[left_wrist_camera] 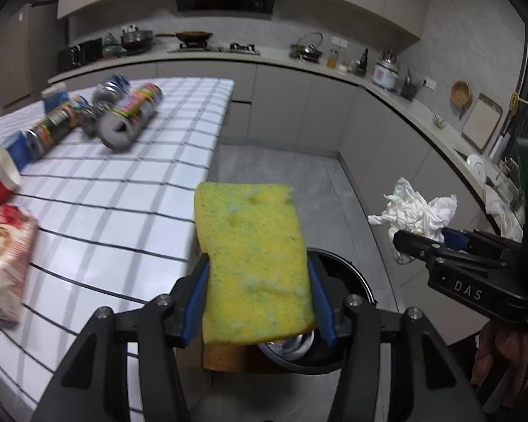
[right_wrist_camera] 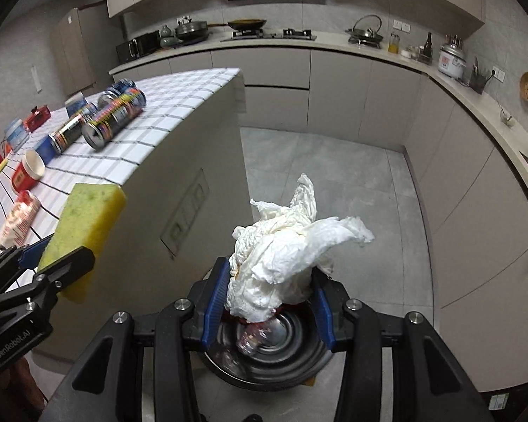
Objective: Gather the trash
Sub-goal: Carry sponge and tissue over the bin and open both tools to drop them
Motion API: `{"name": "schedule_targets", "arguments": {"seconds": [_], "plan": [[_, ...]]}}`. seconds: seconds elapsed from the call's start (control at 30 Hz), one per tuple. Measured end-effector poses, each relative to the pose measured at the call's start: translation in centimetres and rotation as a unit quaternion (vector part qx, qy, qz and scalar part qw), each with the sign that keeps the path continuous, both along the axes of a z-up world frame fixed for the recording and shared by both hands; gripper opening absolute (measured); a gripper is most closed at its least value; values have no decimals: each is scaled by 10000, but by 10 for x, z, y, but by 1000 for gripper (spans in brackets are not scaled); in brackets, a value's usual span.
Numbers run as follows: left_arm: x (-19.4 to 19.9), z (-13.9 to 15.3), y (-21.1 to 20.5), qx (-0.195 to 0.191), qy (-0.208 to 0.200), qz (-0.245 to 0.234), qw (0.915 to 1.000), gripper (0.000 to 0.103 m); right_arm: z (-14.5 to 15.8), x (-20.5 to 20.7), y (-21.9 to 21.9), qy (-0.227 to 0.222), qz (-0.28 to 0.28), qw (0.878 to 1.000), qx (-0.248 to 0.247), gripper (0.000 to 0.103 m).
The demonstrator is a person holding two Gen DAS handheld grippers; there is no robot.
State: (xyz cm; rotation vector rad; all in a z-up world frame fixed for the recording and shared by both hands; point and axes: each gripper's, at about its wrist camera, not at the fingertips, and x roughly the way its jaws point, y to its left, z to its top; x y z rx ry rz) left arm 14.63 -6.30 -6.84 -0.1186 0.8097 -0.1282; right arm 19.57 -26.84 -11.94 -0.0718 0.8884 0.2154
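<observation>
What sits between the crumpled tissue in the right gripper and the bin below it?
Nothing. In the right wrist view the crumpled tissue, clamped in the right gripper, hangs directly above the open black bin; only air separates them.

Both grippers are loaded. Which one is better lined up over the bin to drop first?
Right, probably. The right gripper, shut on the crumpled tissue, shows the bin centred beneath it. The left gripper, holding the sponge, sees the bin off to one side.

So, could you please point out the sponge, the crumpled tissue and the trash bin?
sponge (left_wrist_camera: pixel 255 263), left wrist view, middle of its yellow face.
crumpled tissue (right_wrist_camera: pixel 281 263), right wrist view, its bunched centre.
trash bin (right_wrist_camera: pixel 264 376), right wrist view, near rim.
</observation>
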Motion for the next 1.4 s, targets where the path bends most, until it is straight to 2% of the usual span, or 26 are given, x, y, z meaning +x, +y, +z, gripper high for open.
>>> {"name": "schedule_targets", "arguments": {"seconds": [0.23,0.53,0.63,0.67,0.7,0.73,0.77,0.97,1.1,1.4], "plan": [[11,-25,-28,-16,305,-180,9994,54,-25,7,-20,244,77,9997,-59,47],[22,-66,-54,-59,721,-296,9969,54,-79,14,-38,784,245,9964,-208,47],[27,-73,-56,-131,870,-378,9954,65,-92,17,-40,917,386,9949,-186,48],[27,-70,-53,-12,818,-217,9964,77,-99,20,-38,1042,543,9929,-173,53],[26,-65,-49,-2,735,-123,9972,82,-108,24,-36,1194,600,9909,-189,64],[24,-59,-44,-23,640,-32,9979,85,-111,24,-35,1198,595,9907,-262,91],[23,-52,-40,10,568,51,9984,85,-110,24,-35,1130,630,9912,-281,95],[22,-32,-30,111,385,139,9991,86,-105,33,-40,1159,349,9923,-264,95],[15,-31,-25,87,354,138,9992,86,-92,34,-40,1030,291,9940,-229,95],[27,-22,-26,135,198,147,9996,86,-84,36,-44,917,157,9956,-122,95]]}}
